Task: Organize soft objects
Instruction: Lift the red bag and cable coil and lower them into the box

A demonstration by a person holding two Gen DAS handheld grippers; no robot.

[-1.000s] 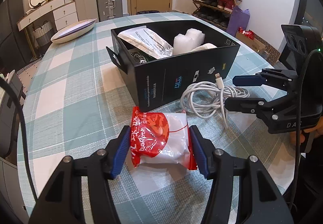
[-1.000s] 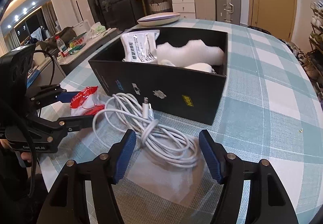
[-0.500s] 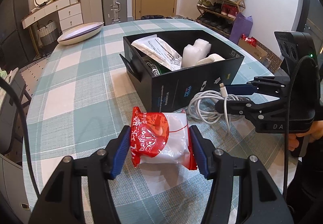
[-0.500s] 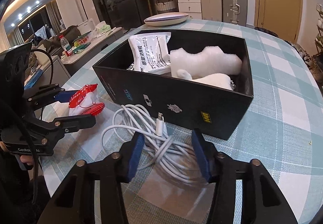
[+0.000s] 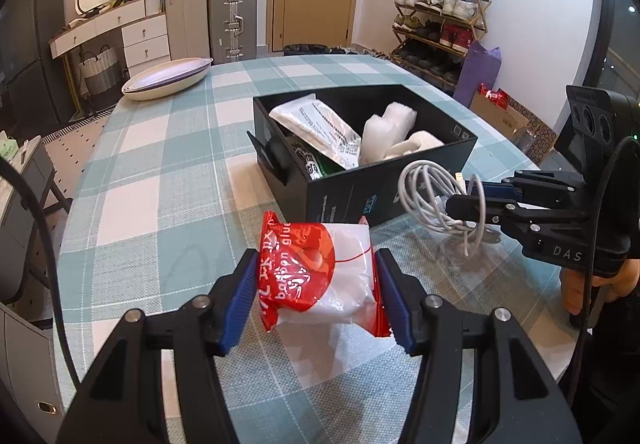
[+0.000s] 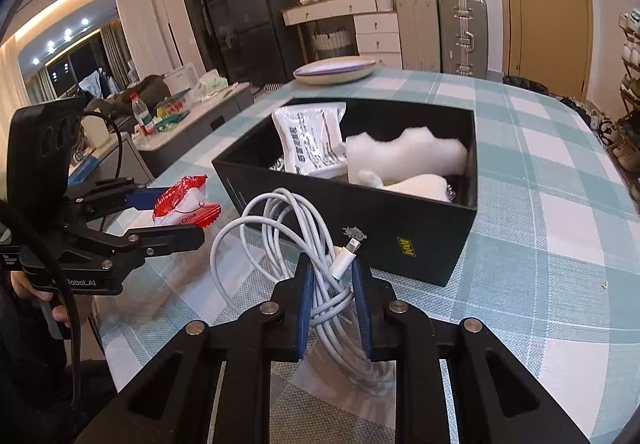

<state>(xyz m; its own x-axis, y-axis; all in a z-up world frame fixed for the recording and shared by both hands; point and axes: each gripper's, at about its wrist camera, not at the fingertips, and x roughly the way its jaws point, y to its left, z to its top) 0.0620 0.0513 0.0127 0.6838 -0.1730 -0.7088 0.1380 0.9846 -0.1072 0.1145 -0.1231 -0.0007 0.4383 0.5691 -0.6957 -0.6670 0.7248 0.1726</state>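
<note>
The round bench under a teal-and-white checked cloth (image 5: pixel 160 147) carries everything. At its centre sits the open black cardboard box (image 6: pixel 404 240), already part filled: a white printed plastic pouch (image 6: pixel 310 141) leans at its ten o'clock corner, white fluffy padding pieces (image 6: pixel 404 155) lie toward three o'clock, and a green-labelled packet (image 5: pixel 316 165) shows only partly beneath. So several soft things look stowed; two remain outside, both in hand.

The red-and-white crinkly plastic packet (image 5: pixel 320 276) is at the box's eight o'clock in the right wrist view, pinched between the pads of the left gripper (image 5: pixel 316 298), whose jaws stand about half apart on its sides. It appears raised off the cloth, though I cannot be sure.

The coiled white charging cable (image 6: pixel 280 244) is just before the box's near wall at six o'clock, with the right gripper (image 6: pixel 332 308) clamped narrowly on its bundle, loops rising free.

Left, by my reading: carry both over the rim and release.
</note>
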